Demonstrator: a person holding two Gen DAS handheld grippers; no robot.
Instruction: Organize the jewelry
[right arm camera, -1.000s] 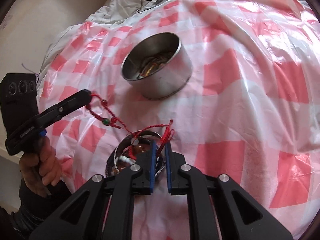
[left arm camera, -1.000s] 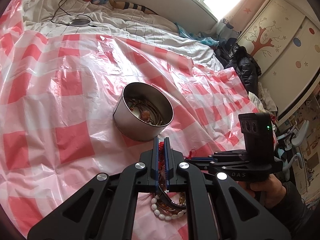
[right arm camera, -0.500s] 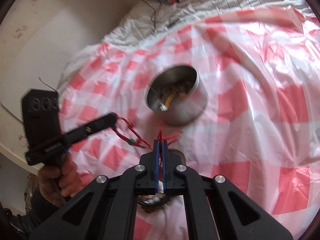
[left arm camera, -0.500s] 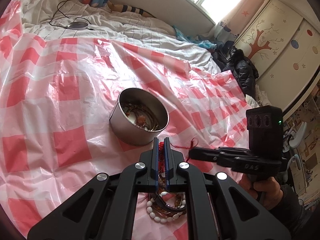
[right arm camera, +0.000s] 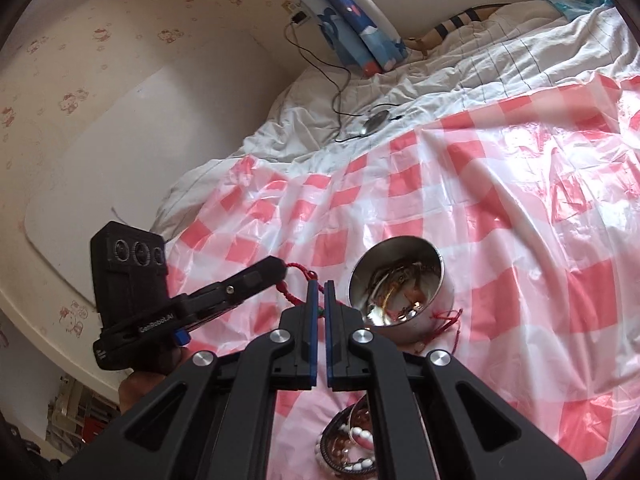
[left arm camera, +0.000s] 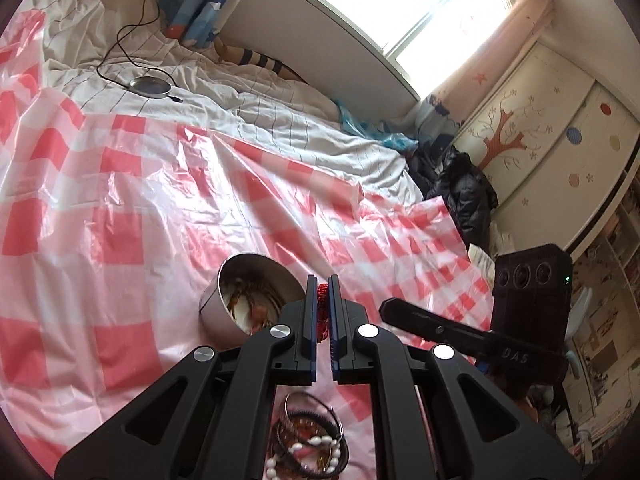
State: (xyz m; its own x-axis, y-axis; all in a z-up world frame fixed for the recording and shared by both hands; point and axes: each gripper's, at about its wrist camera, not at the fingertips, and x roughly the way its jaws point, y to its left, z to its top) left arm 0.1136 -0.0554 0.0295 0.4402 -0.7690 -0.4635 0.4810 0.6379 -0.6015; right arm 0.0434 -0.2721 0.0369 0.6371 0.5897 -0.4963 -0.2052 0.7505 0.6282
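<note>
A red braided cord bracelet hangs stretched between both grippers above the checked sheet. My left gripper is shut on one end of the cord; it also shows in the right wrist view. My right gripper is shut on the cord near its green bead; it shows in the left wrist view. A round metal tin holding jewelry sits just beyond the grippers, also in the right wrist view. A pile of bangles and white bead bracelets lies below, also in the right wrist view.
A pink and white checked plastic sheet covers the bed. A white quilt with a cable and a round disc lies beyond it. A dark jacket and a wardrobe stand at the right.
Both grippers have lifted well above the bed with the red cord held between them. The tin and the jewelry pile now look smaller and lower in both views.
</note>
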